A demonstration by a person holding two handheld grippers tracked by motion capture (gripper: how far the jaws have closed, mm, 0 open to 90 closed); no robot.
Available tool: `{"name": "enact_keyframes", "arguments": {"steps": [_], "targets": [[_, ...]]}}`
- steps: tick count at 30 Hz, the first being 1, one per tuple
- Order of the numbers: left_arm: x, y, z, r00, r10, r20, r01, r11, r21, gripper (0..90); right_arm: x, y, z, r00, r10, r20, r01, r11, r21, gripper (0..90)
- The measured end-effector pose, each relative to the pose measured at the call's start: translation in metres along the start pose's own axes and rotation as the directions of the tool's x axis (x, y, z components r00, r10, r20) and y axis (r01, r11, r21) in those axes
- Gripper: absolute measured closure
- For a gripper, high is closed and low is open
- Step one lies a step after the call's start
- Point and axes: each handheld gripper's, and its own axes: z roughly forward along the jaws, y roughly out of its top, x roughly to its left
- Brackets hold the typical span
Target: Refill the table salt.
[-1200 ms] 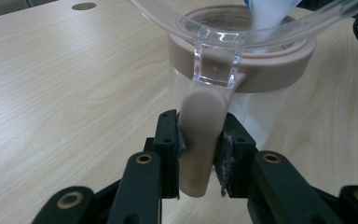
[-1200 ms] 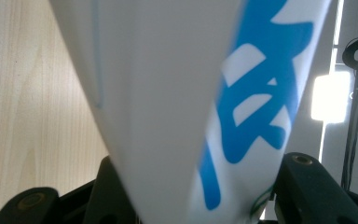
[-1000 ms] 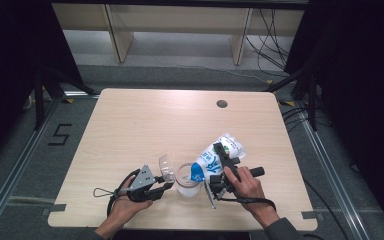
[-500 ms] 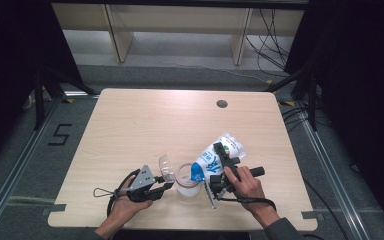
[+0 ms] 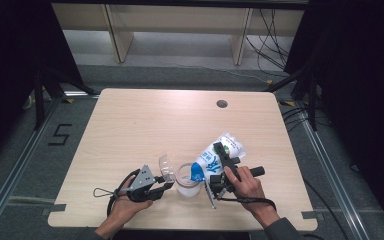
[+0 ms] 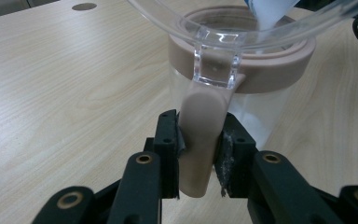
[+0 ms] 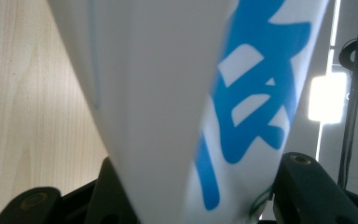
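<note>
Jar: one; clear, with a beige collar; stands upright on the table, between the two grippers and just ahead of the left one.
Jar handle: one; beige tab hanging from the collar, clamped between the left gripper's pads.
Lid: one; clear, hinged open, tilted up on the left gripper's side of the jar; in the left gripper view its rim arches over the jar mouth.
Bag: one; white with blue print, tilted, its lower corner over the jar mouth; its upper end lies beyond the right gripper's jaws.
Left gripper: one; jaws narrow, closed on the jar handle from both sides; held level, pointing at the jar.
Right gripper: one; jaws part-way apart, gripping the bag, which in the right gripper view rises from between them.
Hands: two; left hand behind its gripper, right hand around its gripper's grip.
Table: one; pale wood, bare ahead of both grippers.
Hole: one; dark, round, in the tabletop well beyond the right gripper.
Cables: one trails from each gripper toward the person.
</note>
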Motion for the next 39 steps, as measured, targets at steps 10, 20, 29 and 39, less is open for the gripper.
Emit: {"name": "enact_keyframes", "arguments": {"steps": [10,20,29,39], "targets": [[0.0004,0.0001,-0.0004,1.0,0.006,-0.002,-0.006,1.0,0.005,71.7,-0.0002,0.0002,-0.0001,1.0,-0.003,0.003,0.003,1.0,-0.001,57.8],[-0.0002,0.0001,0.0,1.0,0.002,-0.001,-0.002,1.0,-0.001,71.7,-0.0012,-0.0002,-0.0003,0.9999,-0.012,0.009,0.012,1.0,0.0,58.2],[-0.0002,0.0001,0.0,1.0,0.002,-0.001,-0.002,1.0,0.0,71.7,-0.0015,-0.0001,-0.0003,0.9997,-0.021,0.013,0.022,1.0,-0.003,58.9],[0.0004,0.0002,-0.0005,1.0,0.006,-0.003,-0.006,1.0,0.004,71.7,-0.0015,-0.0003,0.0003,0.9998,-0.017,0.014,0.017,1.0,-0.002,59.4]]}}
